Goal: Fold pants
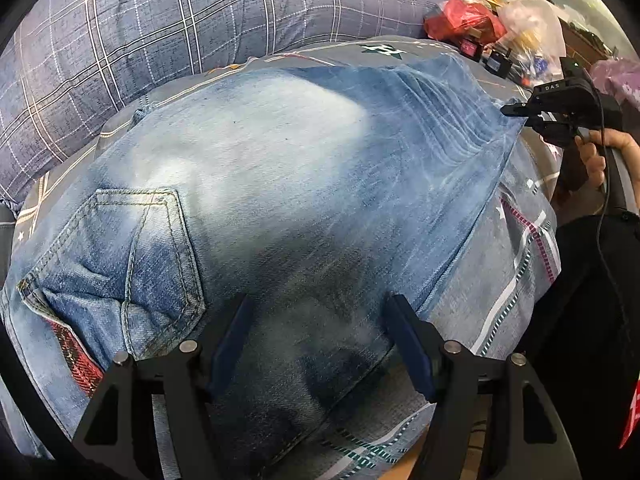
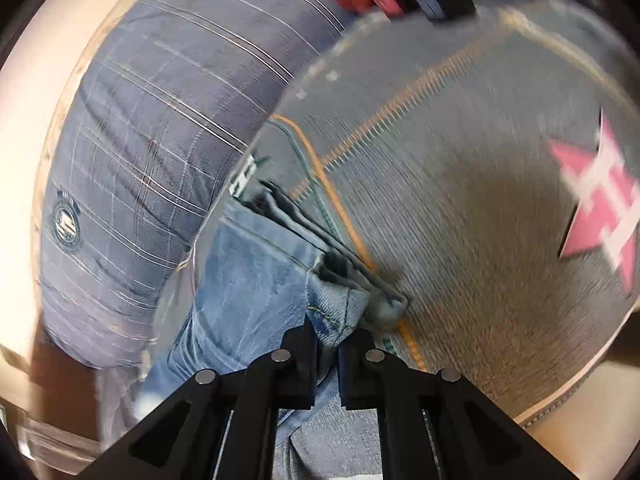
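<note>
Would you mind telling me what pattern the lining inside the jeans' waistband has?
Red plaid lining at the jeans waistband, clearest in the left wrist view.

Materials and surface finish

Pants (image 1: 280, 184): faded blue denim, coarse twill weave, tan topstitching. Bedsheet (image 2: 480, 220): grey woven cloth, matt. Pillow (image 1: 140, 40): plaid cloth, slight sheen. Left gripper (image 1: 320, 344): matt black plastic, dull metal pins, blue finger pads (image 1: 228, 344).

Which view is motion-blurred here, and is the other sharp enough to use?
Right wrist view: heavy streaking across the bedsheet, though the jeans near the jaws stay readable. Left wrist view: largely sharp, pocket stitching crisp, only fisheye bending at the edges.
</note>
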Demonstrator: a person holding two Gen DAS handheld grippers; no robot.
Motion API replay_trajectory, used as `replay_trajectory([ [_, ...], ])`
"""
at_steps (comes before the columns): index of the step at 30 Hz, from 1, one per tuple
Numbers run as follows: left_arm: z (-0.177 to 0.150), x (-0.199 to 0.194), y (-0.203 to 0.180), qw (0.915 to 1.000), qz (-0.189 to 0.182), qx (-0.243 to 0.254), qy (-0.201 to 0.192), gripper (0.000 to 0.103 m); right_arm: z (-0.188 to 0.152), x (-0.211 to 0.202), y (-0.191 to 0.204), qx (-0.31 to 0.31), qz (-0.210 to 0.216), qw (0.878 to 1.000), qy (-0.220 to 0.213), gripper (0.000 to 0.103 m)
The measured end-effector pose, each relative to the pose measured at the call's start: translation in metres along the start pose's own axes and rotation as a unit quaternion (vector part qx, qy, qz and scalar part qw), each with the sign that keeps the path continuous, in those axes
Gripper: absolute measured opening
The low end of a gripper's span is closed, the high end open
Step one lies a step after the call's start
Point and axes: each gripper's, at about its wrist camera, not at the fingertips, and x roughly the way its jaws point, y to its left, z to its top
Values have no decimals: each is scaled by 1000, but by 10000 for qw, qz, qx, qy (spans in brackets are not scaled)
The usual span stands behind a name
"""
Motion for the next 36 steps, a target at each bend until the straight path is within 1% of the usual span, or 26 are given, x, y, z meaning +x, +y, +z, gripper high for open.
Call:
replay_trajectory([
  [1, 1, 0, 1, 10000, -42, -29, 20, 70, 0, 0, 2, -8, -102, 9999, 92, 10],
  [4, 9, -8, 13, 9991, -265, -297, 107, 70, 2, -7, 15, -124, -399, 9990, 131, 17],
  [5, 14, -15, 18, 9986, -311, -425, 32, 71, 5, -12, 23, -206, -560, 9982, 101, 26],
  [6, 17, -24, 23, 9981, -328, -512, -86, 71, 5, -14, 28, -291, -706, 9971, 54, 44],
  [7, 20, -32, 28, 9975, -359, -578, -194, 71, 8, -22, 33, -439, -959, 9944, -64, 60],
  [8, 24, -42, 34, 9963, -440, -661, -335, 71, 10, -30, 39, -578, -1188, 9910, -207, 81],
  [9, 28, -50, 40, 9952, -495, -727, -439, 71, 12, -34, 43, -683, -1323, 9884, -301, 81],
  [11, 36, -60, 53, 9933, -475, -878, -574, 71, 20, -46, 51, -904, -1530, 9826, -537, 81],
  [12, 40, -61, 60, 9927, -416, -962, -598, 71, 23, -50, 51, -945, -1475, 9826, -616, 81],
  [14, 47, -57, 78, 9911, -223, -1172, -592, 71, 31, -52, 57, -1180, -1072, 9852, -629, 81],
  [16, 51, -45, 95, 9888, -154, -1384, -532, 71, 38, -41, 71, -1482, -867, 9834, -590, 80],
  [17, 50, -33, 106, 9874, -79, -1526, -417, 71, 42, -32, 79, -1702, -875, 9798, -576, 79],
  [19, 44, -7, 119, 9847, 21, -1744, -13, 70, 52, -9, 91, -1967, -1074, 9731, -539, 77],
  [20, 39, 0, 122, 9847, 5, -1739, -80, 71, 56, 2, 98, -2000, -1107, 9722, -510, 75],
  [21, 38, -2, 118, 9867, 109, -1601, -257, 71, 61, 12, 104, -2015, -1092, 9722, -474, 72],
  [23, 39, 0, 107, 9901, 383, -1336, -197, 71, 68, 32, 111, -2041, -1010, 9730, -365, 68],
  [25, 41, 0, 98, 9915, 592, -1150, -122, 71, 70, 54, 114, -2071, -995, 9731, -151, 61],
  [26, 43, -1, 96, 9917, 638, -1115, -91, 71, 70, 64, 114, -2033, -960, 9744, -8, 48],
  [27, 45, -3, 96, 9918, 607, -1121, -93, 71, 68, 71, 113, -1971, -916, 9761, 91, 26],
  [28, 48, -8, 96, 9919, 501, -1153, -157, 71, 66, 75, 112, -1888, -877, 9780, 111, 23],
  [30, 49, -22, 101, 9911, 372, -1219, -381, 71, 60, 73, 115, -1939, -844, 9773, -145, 19],
  [31, 51, -27, 102, 9905, 344, -1235, -502, 71, 56, 66, 118, -2032, -773, 9754, -362, 18],
  [32, 55, -31, 105, 9893, 367, -1263, -623, 71, 55, 62, 120, -2052, -747, 9746, -497, 17],
  [33, 57, -31, 107, 9885, 429, -1297, -654, 71, 56, 57, 122, -2031, -710, 9745, -641, 17],
  [34, 60, -26, 113, 9873, 549, -1371, -582, 71, 57, 49, 123, -1976, -615, 9746, -859, 16],
  [36, 59, -8, 127, 9842, 705, -1596, -293, 71, 59, 40, 124, -1999, -672, 9702, -1193, 16],
])
